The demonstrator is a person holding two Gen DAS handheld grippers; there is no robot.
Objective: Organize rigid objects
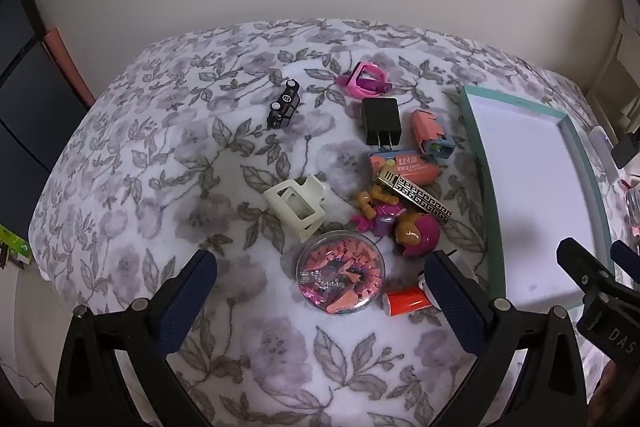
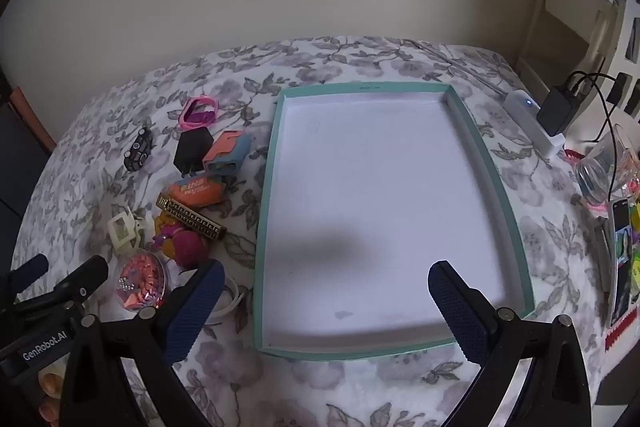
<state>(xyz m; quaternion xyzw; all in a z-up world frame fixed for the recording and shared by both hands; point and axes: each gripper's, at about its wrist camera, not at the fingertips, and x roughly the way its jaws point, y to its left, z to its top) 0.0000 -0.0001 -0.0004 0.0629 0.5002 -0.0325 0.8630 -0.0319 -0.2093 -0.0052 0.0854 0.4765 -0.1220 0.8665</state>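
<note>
Trinkets [image 1: 400, 187] lie heaped just beside the bare teal-rimmed tray [image 2: 496, 187], ready for sorting; left gripper [image 1: 320, 291] and right gripper [image 2: 324, 287] hover, fingers spread wide, holding nothing

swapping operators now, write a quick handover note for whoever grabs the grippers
Left gripper: open, empty, over the toy pile.
Right gripper: open, empty, over the tray.
Teal-rimmed tray: nothing in it yet.
All items lie loose on the floral cloth beside the tray: round confetti case, white hair clip, black charger, toy car, pink watch, gold bar, pink figure.
Done: nothing. Left: probably move every item into the tray.
</note>
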